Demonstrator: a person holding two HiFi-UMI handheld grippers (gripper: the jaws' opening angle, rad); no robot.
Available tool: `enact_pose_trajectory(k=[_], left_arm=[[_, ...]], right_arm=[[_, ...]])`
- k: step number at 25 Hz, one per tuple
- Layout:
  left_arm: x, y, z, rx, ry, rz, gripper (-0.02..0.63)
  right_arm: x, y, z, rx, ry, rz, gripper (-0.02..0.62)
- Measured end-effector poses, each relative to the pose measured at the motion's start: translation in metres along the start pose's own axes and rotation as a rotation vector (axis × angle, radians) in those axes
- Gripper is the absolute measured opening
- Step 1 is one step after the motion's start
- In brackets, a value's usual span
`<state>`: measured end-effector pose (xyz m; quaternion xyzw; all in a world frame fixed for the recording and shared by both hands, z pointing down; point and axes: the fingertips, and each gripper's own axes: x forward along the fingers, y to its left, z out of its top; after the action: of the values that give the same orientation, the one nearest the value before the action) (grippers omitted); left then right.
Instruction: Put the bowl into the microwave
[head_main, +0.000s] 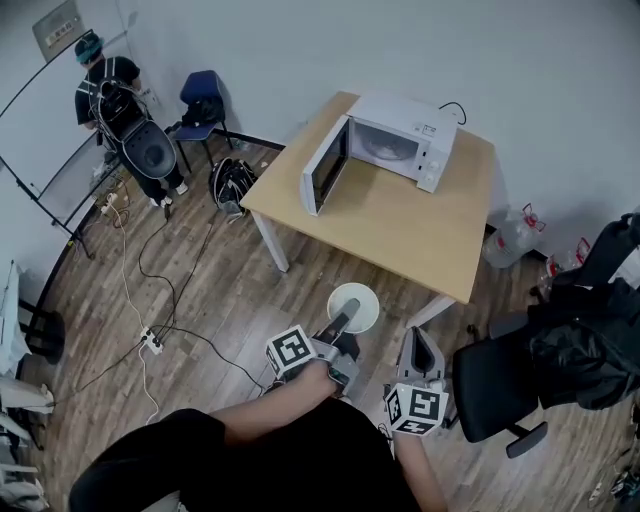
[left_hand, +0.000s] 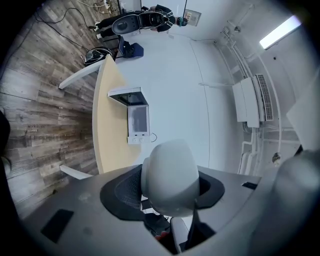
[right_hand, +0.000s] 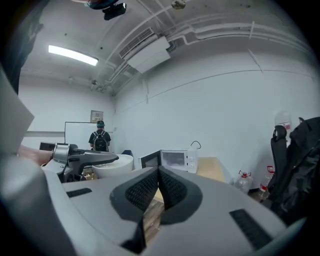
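A white bowl (head_main: 353, 305) hangs in the air just in front of the wooden table's (head_main: 400, 225) near edge. My left gripper (head_main: 345, 316) is shut on the bowl's rim. In the left gripper view the bowl (left_hand: 169, 175) fills the gap between the dark pads. On the far side of the table stands the white microwave (head_main: 400, 140) with its door (head_main: 324, 166) swung open to the left. My right gripper (head_main: 419, 337) is to the right of the bowl, jaws closed together and nothing in them. The right gripper view (right_hand: 159, 172) shows the bowl (right_hand: 114, 165) at its left and the microwave (right_hand: 176, 160) ahead.
A black office chair (head_main: 500, 385) with dark bags stands at my right. Water bottles (head_main: 512, 238) sit on the floor beside the table. Cables and a power strip (head_main: 152, 342) lie on the wooden floor at the left. A person (head_main: 105, 85) and a blue chair (head_main: 203, 103) are at the far left.
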<state>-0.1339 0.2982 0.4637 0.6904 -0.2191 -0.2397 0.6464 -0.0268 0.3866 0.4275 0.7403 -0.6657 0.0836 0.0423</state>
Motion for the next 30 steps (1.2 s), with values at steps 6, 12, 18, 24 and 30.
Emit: enact_pose_trajectory(k=[6,12,18,24,30], left_arm=[[0.009,0.011,0.01,0.001,-0.022,0.04,0.216],[0.038,0.024,0.022,-0.018,-0.03,0.033,0.216],[0.085,0.047,0.026,-0.059,0.01,0.066,0.216],[0.143,0.046,0.049,-0.039,0.021,0.01,0.216],[0.202,0.043,0.087,-0.053,0.023,0.031,0.216]], right_arm=[[0.011,-0.002,-0.004,0.012,0.004,0.021,0.06],[0.035,-0.012,-0.01,0.012,0.028,0.025,0.06],[0.074,-0.036,-0.016,-0.01,0.078,0.028,0.06],[0.12,-0.07,-0.021,0.015,0.136,-0.008,0.06],[0.183,-0.088,0.004,0.03,0.128,-0.004,0.06]])
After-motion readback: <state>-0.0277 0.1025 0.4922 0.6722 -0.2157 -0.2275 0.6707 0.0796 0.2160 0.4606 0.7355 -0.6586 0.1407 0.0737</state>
